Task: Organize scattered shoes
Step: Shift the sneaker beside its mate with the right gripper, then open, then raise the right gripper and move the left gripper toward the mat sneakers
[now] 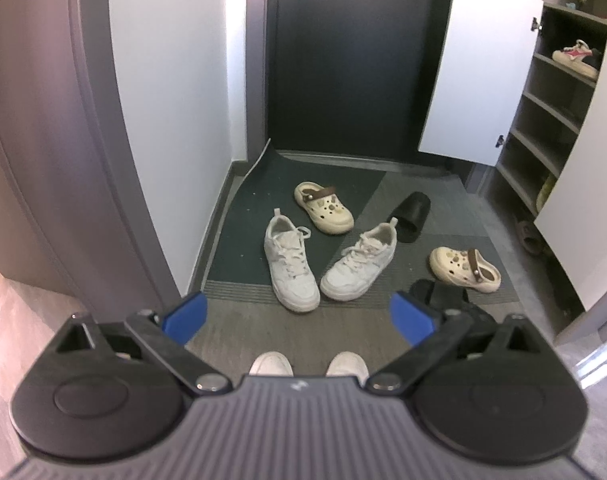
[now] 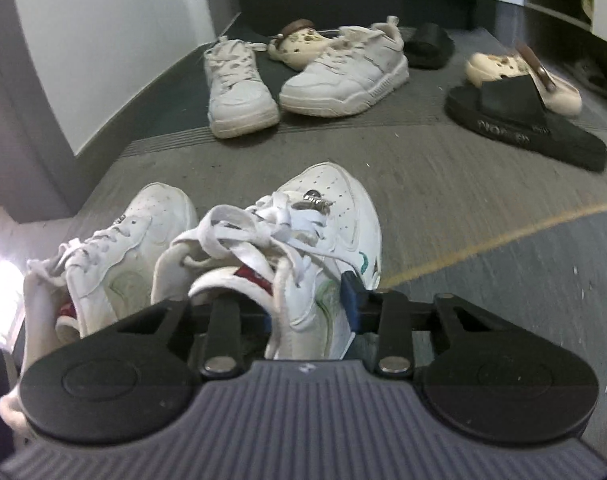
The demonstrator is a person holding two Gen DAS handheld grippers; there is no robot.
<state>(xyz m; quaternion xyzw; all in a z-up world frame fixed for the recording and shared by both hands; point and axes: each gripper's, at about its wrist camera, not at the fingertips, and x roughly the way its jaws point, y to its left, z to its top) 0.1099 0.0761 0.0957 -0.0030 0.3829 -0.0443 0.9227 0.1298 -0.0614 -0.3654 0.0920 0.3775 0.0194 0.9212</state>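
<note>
The right gripper [image 2: 309,304] pinches a white sneaker [image 2: 303,240] at lower centre; the left gripper [image 1: 299,316] hangs spread.

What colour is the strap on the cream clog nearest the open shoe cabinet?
Brown, on the cream perforated clog; it shows best in the left wrist view.

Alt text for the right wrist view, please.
The right gripper has its jaws around the side of a white sneaker beside its mate; farther back, more shoes lie scattered on the floor.
</note>
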